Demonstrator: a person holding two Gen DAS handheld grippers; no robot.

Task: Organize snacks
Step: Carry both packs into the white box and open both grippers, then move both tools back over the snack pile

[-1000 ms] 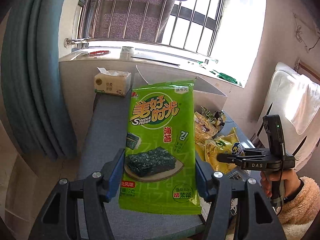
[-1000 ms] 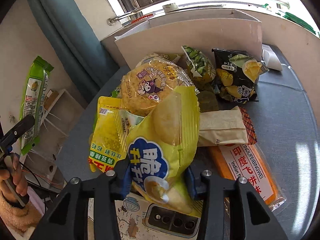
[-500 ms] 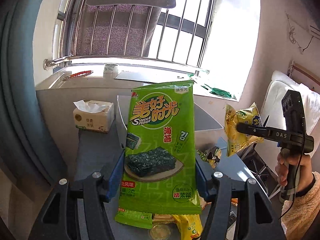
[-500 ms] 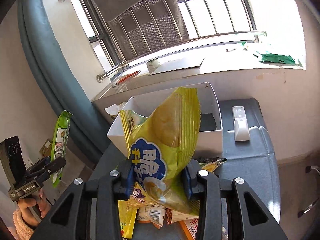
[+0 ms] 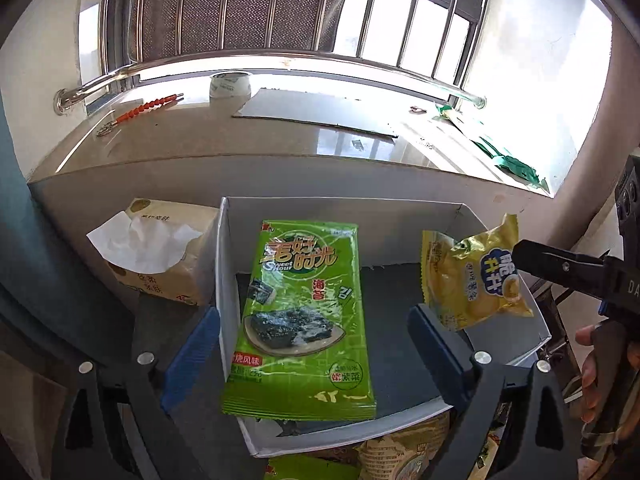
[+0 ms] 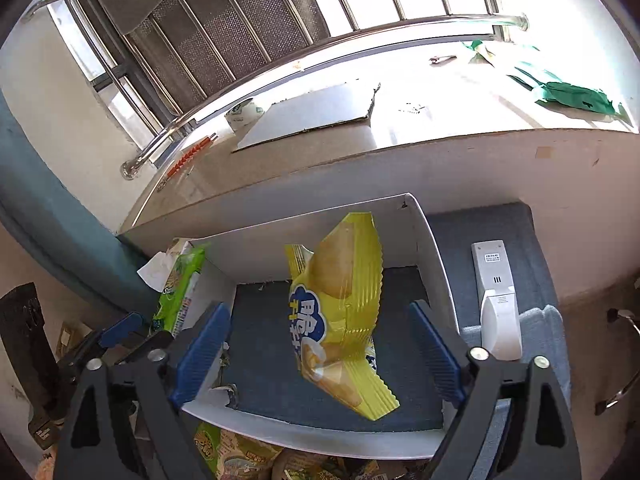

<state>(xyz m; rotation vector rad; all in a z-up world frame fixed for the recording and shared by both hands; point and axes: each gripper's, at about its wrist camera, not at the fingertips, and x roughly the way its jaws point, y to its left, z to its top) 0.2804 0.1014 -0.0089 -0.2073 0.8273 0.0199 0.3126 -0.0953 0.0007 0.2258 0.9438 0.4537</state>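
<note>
My grippers: two, left point(image 5: 314, 344), right point(image 6: 320, 348)
Seaweed packet point(image 5: 302, 316): one
Yellow chip bag point(image 6: 340, 312): one
White box point(image 6: 432, 248): one
Tissue box point(image 5: 160, 252): one
Remote point(image 6: 496, 300): one

A tissue box point(image 5: 160, 252) sits at the left of the left wrist view, a white tissue sticking out of its top. Above it runs a pale windowsill point(image 5: 200, 148). On the sill lie a roll of tape point(image 5: 230, 85) at upper centre, a flat sheet of cardboard point(image 5: 320, 116) beside it, and an orange beaded rod point(image 5: 146, 110) at upper left. Green scraps point(image 6: 572, 90) lie at the upper right of the right wrist view. A white remote control point(image 6: 496, 300) rests on grey cloth at the right. Metal window bars point(image 5: 360, 8) fill the top.
</note>
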